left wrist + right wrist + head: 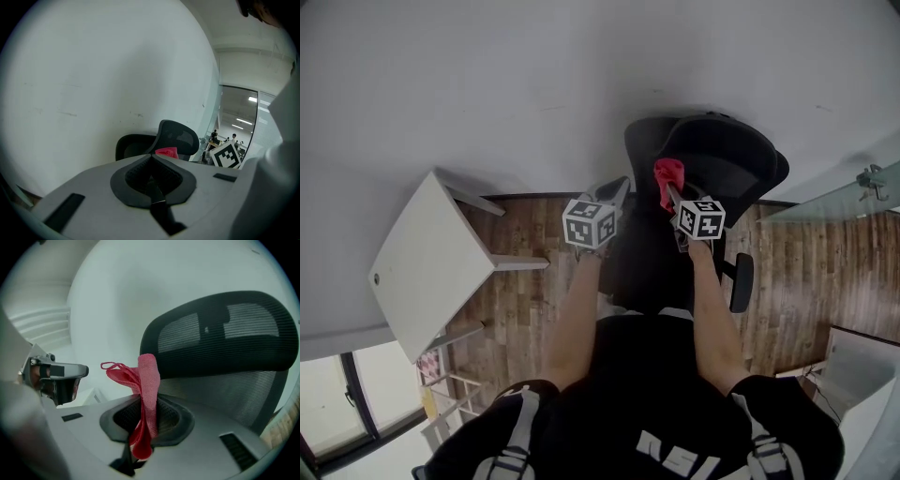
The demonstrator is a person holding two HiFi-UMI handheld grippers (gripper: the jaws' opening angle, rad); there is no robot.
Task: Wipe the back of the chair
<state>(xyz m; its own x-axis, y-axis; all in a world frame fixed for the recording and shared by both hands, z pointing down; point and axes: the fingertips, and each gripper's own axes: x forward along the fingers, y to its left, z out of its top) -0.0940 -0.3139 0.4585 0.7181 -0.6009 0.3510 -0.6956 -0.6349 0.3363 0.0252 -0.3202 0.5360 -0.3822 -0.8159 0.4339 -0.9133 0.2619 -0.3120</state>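
A black mesh office chair (pixel 722 164) stands against the white wall, its back (pixel 220 338) filling the right gripper view and seen farther off as a chair (pixel 176 138) in the left gripper view. My right gripper (pixel 672 199) is shut on a red cloth (pixel 667 176), which sticks up between its jaws as a folded cloth (pixel 143 394) just in front of the chair back. My left gripper (pixel 614 192) hangs to the left of the chair with its jaws together and nothing in them; the red cloth (pixel 166 152) shows beyond it.
A white table (pixel 427 262) stands at the left on the wooden floor (pixel 530 300). A glass partition (pixel 853 192) runs at the right behind the chair. A white cabinet (pixel 862 375) sits at the lower right. The chair's armrest (pixel 741 281) juts toward me.
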